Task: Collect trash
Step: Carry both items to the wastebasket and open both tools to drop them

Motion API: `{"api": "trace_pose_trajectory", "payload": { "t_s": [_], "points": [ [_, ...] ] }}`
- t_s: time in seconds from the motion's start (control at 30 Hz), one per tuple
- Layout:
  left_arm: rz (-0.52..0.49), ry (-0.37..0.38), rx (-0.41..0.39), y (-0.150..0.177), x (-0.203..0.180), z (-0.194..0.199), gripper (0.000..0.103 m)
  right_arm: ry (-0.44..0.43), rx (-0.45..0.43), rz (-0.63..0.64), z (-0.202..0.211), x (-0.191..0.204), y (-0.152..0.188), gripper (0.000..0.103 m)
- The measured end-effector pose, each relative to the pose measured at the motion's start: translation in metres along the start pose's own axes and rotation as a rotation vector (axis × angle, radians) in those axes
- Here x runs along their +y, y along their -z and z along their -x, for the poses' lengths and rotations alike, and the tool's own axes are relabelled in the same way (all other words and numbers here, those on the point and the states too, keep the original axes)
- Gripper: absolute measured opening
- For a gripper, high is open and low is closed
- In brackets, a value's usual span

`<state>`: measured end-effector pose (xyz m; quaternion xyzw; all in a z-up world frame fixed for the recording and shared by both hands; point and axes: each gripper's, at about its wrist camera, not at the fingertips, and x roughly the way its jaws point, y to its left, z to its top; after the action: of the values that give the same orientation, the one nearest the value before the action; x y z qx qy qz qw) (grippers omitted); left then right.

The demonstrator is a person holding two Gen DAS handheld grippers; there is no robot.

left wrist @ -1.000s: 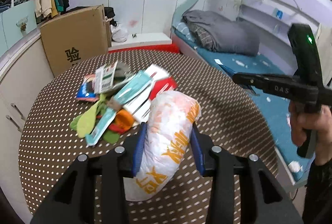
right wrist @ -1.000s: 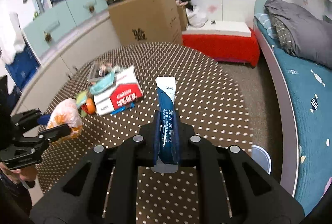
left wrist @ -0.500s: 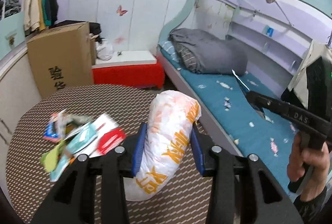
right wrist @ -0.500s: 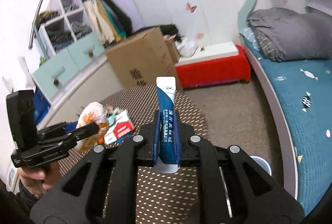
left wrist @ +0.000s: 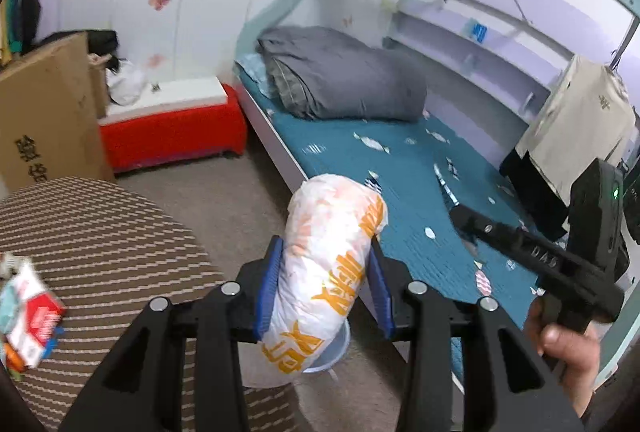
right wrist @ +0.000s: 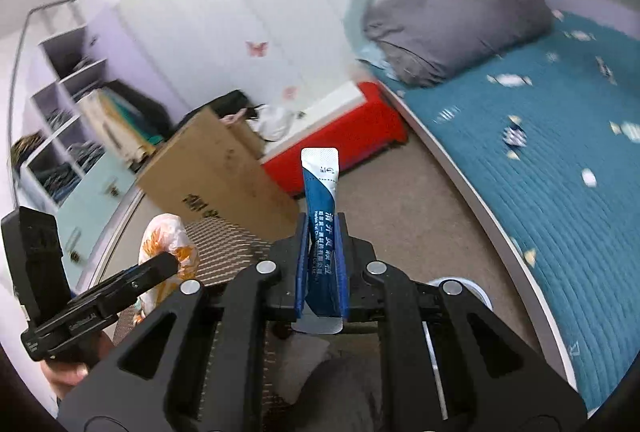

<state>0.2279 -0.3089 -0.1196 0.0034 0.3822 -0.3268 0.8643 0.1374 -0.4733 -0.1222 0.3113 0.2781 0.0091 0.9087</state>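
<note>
Trash is held in both grippers: the left gripper has its fingers clamped on a crumpled white bag with orange print, held upright beyond the tabletop edge, above a pale bin on the floor. The right gripper has its fingers pressed nearly together on a slim blue-and-white sachet standing upright, over the carpet beside the bed. More wrappers lie on the dotted tabletop. A cardboard box and a red bench stand behind.
</note>
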Motion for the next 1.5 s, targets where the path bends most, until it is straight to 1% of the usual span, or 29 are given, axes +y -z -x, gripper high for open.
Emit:
{"api": "trace_pose_trajectory", "payload": {
  "t_s": [0.03, 0.2, 0.33, 0.43, 0.5, 0.57, 0.6, 0.63, 0.67, 0.7, 0.73, 0.83, 0.87, 0.9, 0.93, 1.0, 1.2, 1.33, 1.5],
  "points": [
    [0.000, 0.003, 0.023, 0.000, -0.008, -0.018, 0.040, 0.018, 0.010, -0.024, -0.005, -0.014, 0.002, 0.013],
    [0.006, -0.016, 0.127, 0.006, -0.024, -0.085, 0.040, 0.073, 0.070, -0.118, -0.035, -0.065, 0.014, 0.013],
    [0.012, -0.038, 0.220, 0.021, -0.024, -0.131, 0.040, 0.095, 0.130, -0.176, -0.065, -0.095, 0.026, 0.013],
    [0.006, -0.071, 0.279, 0.032, -0.023, -0.161, 0.040, 0.102, 0.173, -0.214, -0.085, -0.111, 0.038, 0.013],
    [0.008, -0.077, 0.327, 0.039, -0.020, -0.181, 0.041, 0.104, 0.197, -0.238, -0.095, -0.119, 0.045, 0.013],
    [0.012, -0.095, 0.353, 0.041, -0.015, -0.194, 0.049, 0.095, 0.223, -0.263, -0.107, -0.129, 0.052, 0.016],
    [0.011, -0.100, 0.355, 0.042, -0.014, -0.197, 0.055, 0.091, 0.229, -0.272, -0.111, -0.133, 0.054, 0.016],
    [0.008, -0.108, 0.360, 0.042, -0.013, -0.202, 0.077, 0.095, 0.239, -0.290, -0.117, -0.139, 0.057, 0.017],
    [0.008, -0.121, 0.364, 0.042, -0.011, -0.205, 0.092, 0.095, 0.253, -0.312, -0.121, -0.146, 0.060, 0.022],
    [0.009, -0.138, 0.361, 0.042, -0.011, -0.207, 0.093, 0.090, 0.265, -0.342, -0.124, -0.152, 0.064, 0.047],
    [0.004, -0.155, 0.359, 0.041, -0.011, -0.208, 0.093, 0.091, 0.266, -0.363, -0.124, -0.155, 0.066, 0.076],
    [0.000, -0.166, 0.358, 0.039, -0.010, -0.205, 0.095, 0.075, 0.245, -0.395, -0.116, -0.162, 0.071, 0.081],
    [-0.001, -0.164, 0.352, 0.038, -0.010, -0.202, 0.095, 0.075, 0.245, -0.400, -0.113, -0.163, 0.072, 0.085],
    [-0.001, -0.163, 0.344, 0.037, -0.010, -0.198, 0.095, 0.078, 0.243, -0.401, -0.111, -0.163, 0.071, 0.091],
    [-0.002, -0.164, 0.336, 0.036, -0.009, -0.194, 0.095, 0.086, 0.233, -0.400, -0.107, -0.162, 0.070, 0.094],
    [-0.009, -0.163, 0.320, 0.035, -0.010, -0.187, 0.095, 0.103, 0.222, -0.398, -0.097, -0.162, 0.068, 0.095],
    [-0.024, -0.147, 0.273, 0.028, -0.015, -0.159, 0.095, 0.121, 0.200, -0.379, -0.082, -0.153, 0.063, 0.096],
    [-0.030, -0.132, 0.225, 0.023, -0.016, -0.132, 0.095, 0.131, 0.182, -0.352, -0.067, -0.135, 0.057, 0.096],
    [-0.035, -0.125, 0.163, 0.018, -0.011, -0.096, 0.095, 0.131, 0.135, -0.280, -0.047, -0.097, 0.042, 0.097]
  ]
}}
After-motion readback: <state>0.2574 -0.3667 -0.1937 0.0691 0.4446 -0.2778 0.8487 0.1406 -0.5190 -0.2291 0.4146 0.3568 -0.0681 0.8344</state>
